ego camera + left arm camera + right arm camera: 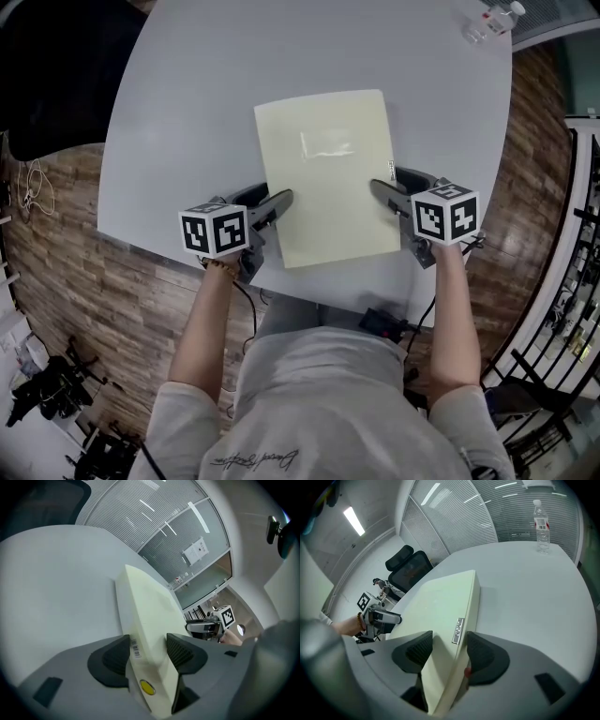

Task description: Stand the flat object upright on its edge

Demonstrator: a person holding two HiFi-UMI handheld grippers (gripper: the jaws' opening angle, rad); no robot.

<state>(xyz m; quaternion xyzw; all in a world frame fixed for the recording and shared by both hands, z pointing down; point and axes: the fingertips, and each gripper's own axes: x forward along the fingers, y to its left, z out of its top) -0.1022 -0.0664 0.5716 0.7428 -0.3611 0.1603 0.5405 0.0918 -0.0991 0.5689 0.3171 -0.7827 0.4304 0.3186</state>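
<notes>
Pale-yellow flat board (328, 178) sits between the jaws of the left gripper (149, 651) and right gripper (450, 652), each clamped wide across its thickness at one side edge, presumably so that both can tip it upright together.

Bright, even, cool indoor light; source overhead; a ceiling strip light (199, 517) showed in the left gripper view, a second strip light (354, 521) in the right; a pale glare patch sat on the flat object (328, 178) in the head view; shadows on the table (187, 94) faint, soft-edged. Both gripper views bowed hard, corners black; nearest parts at frame bottom slightly soft; head view curved at its edges, otherwise sharp.
</notes>
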